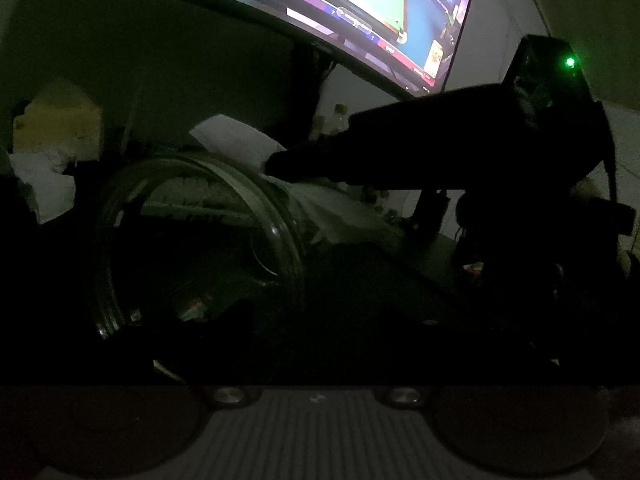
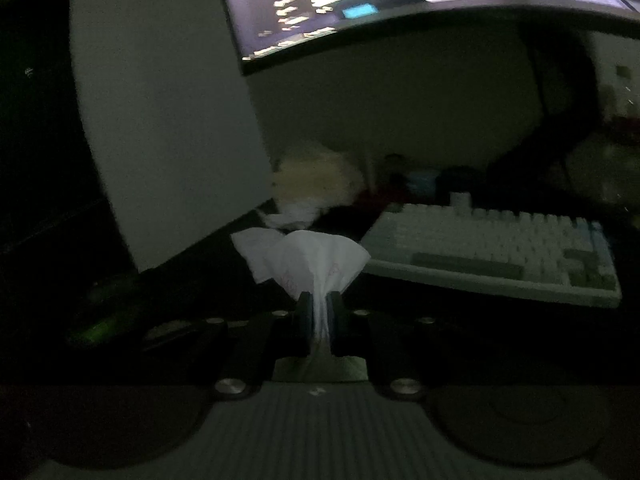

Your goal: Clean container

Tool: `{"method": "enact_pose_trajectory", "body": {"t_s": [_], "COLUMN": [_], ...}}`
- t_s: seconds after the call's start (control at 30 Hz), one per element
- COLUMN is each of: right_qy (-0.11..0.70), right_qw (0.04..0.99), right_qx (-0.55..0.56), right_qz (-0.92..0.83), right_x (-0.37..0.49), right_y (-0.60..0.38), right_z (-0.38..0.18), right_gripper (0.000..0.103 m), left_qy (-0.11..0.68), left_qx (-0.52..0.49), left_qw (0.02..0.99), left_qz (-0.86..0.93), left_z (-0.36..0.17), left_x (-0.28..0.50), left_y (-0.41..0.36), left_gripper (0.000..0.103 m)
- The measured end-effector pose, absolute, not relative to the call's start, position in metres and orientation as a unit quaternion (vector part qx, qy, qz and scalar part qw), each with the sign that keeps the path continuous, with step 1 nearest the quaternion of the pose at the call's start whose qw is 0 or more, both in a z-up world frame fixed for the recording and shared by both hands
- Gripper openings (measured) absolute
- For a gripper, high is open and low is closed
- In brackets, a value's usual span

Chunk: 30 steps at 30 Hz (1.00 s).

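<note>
- Two grippers are at work over a very dim desk, lit mostly by a curved monitor [image 1: 360, 8] at 12 o'clock in both wrist views.
- Right gripper [image 2: 318, 312]: its jaws are pressed together on a white tissue [image 2: 312, 260]. The pinched neck of the tissue runs between the pads, and the rest fans out ahead of them towards 12 o'clock.
- In the left wrist view this right gripper comes in from 3 o'clock as a dark wedge, with a green light [image 1: 570, 63] on its body at 2 o'clock. Its tip sits just beside the upper right of the container's rim; whether they touch cannot be told in the dark.
- Clear glass container [image 1: 276, 216]: it fills the left-centre of the left wrist view, lying tilted with its round rim turned partly towards the camera.
- Left gripper: its fingers are lost in the dark lower half of its own view. Whether they are apart or pressing on the glass cannot be told.
- A pale keyboard [image 2: 500, 248] lies on the desk at 3 o'clock of the tissue, well apart from it.
- A tall pale panel [image 2: 168, 120] stands at 10 o'clock in the right wrist view.
</note>
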State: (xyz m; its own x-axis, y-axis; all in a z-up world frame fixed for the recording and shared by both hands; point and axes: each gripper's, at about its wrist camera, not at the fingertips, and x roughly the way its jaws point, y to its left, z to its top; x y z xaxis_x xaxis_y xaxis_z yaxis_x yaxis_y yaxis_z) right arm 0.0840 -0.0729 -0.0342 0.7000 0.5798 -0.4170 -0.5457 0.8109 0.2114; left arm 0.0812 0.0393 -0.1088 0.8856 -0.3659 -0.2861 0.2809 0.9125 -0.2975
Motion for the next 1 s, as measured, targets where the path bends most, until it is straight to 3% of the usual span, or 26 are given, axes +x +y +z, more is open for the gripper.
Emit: {"method": "enact_pose_trajectory", "body": {"t_s": [0.2, 0.43, 1.0], "right_qy": [0.227, 0.238, 0.226], "right_qw": [0.887, 0.924, 0.908], "right_qx": [0.019, 0.035, 0.020], "right_qz": [0.401, 0.297, 0.353], "right_x": [0.064, 0.088, 0.069], "right_y": [-0.056, -0.071, -0.064], "right_z": [-0.031, -0.036, -0.033], "right_gripper": [0.010, 0.010, 0.010], "left_qy": [0.170, 0.171, 0.169], "left_qx": [-0.124, -0.126, -0.124], "left_qw": [0.963, 0.962, 0.962], "left_qz": [-0.168, -0.170, -0.173], "left_z": [-0.108, -0.108, -0.110], "left_x": [0.082, 0.082, 0.080], "left_y": [0.037, 0.036, 0.035], "left_gripper": [0.066, 0.066, 0.066]}}
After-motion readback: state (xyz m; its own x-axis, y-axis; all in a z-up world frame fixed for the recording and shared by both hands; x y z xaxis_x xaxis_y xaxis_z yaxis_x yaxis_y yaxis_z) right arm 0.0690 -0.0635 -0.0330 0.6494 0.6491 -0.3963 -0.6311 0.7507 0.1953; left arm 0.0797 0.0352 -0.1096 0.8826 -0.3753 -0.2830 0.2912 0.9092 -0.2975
